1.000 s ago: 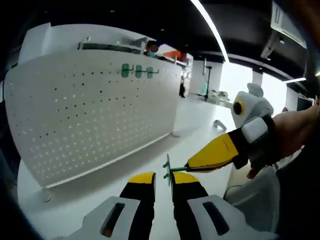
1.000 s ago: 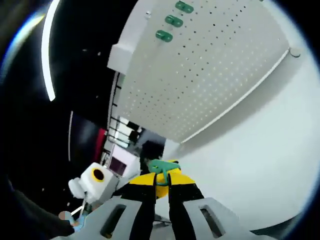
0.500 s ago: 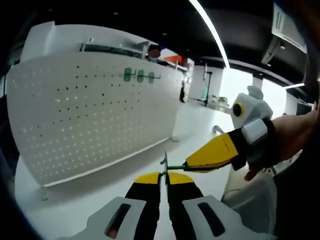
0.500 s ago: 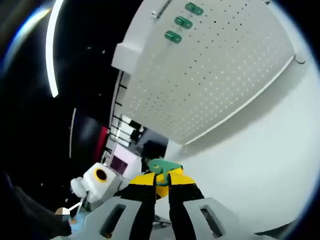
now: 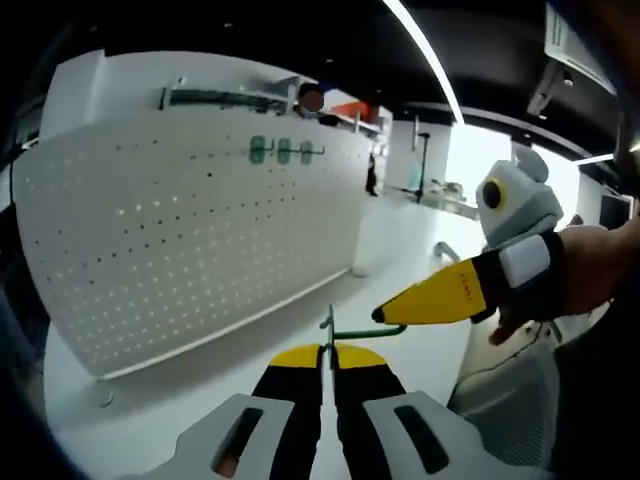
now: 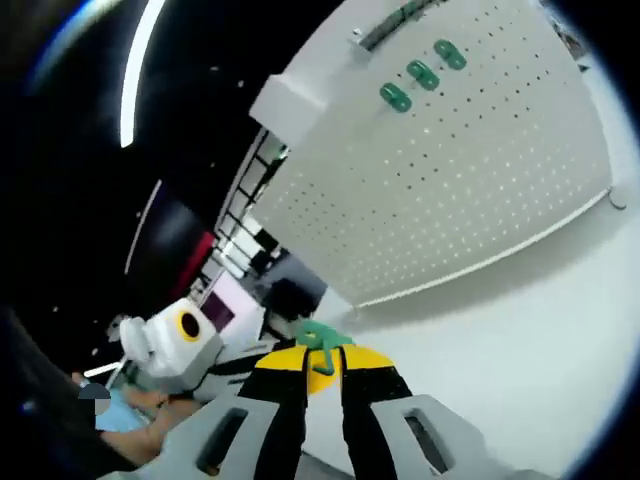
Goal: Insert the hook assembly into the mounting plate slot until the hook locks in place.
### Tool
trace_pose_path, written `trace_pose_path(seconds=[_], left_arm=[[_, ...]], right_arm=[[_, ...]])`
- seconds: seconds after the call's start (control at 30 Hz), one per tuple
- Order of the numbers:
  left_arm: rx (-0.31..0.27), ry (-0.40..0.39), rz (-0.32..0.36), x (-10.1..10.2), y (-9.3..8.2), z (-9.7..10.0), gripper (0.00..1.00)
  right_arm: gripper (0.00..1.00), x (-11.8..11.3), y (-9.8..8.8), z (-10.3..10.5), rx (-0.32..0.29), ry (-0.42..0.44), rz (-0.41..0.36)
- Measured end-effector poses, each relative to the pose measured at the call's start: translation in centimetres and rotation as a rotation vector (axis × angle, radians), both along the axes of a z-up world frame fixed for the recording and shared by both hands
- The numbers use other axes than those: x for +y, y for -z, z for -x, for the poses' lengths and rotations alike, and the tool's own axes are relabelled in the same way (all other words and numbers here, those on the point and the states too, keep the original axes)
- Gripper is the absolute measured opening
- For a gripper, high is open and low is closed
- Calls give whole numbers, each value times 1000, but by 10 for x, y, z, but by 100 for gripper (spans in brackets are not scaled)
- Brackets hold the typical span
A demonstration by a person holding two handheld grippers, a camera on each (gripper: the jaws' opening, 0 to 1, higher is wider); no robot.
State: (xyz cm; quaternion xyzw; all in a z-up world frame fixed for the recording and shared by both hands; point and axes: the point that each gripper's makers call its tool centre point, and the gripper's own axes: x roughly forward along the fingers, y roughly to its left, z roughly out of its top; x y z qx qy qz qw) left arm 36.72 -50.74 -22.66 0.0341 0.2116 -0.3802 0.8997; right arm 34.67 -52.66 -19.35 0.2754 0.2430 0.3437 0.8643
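Green wire hook (image 5: 352, 331), thin and glossy: its flat end plate is pinched edge-on between the pressed-together yellow-tipped jaws of the left gripper (image 5: 327, 352), and its curled end sits in the closed jaws of the right gripper (image 6: 320, 358); half a second ago both grippers met close at the hook, now the right one's tips sit farther along the stem, away from the plate. Beyond the hook stands the white perforated mounting plate (image 5: 190, 225), matte, upright on the pale smooth table (image 5: 395, 245), well apart from the hook, with three green hooks (image 5: 284, 151) already seated in its top row, so insertion has, by my reading, not begun.
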Motion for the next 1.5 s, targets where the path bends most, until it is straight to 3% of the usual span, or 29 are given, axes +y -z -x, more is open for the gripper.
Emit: trace_pose_path(seconds=[0.13, 0.23, 0.4, 0.53, 0.6, 1.0, 1.5], left_arm=[[43, -41, -26, 10, 5, -4, 2], [144, -92, 69, 11, 2, -4, 2], [189, -102, 83, 15, 0, -5, 2], [291, -97, 188, 10, -3, 1, 2], [304, -90, 192, 10, -3, 2, 2], [380, -34, 208, -2, 0, 17, 2], [426, -7, 247, -12, -2, 25, 2]], right_arm=[[14, -2, -7, 0, -108, -46, 131], [12, 1, -14, 3, -203, -104, 198], [14, 4, -17, 9, -292, -167, 329], [13, 7, -8, 12, -365, -233, 502], [11, 9, -7, 14, -393, -257, 545], [10, 16, -8, 14, -461, -281, 604], [7, 14, -6, 11, -447, -267, 596]])
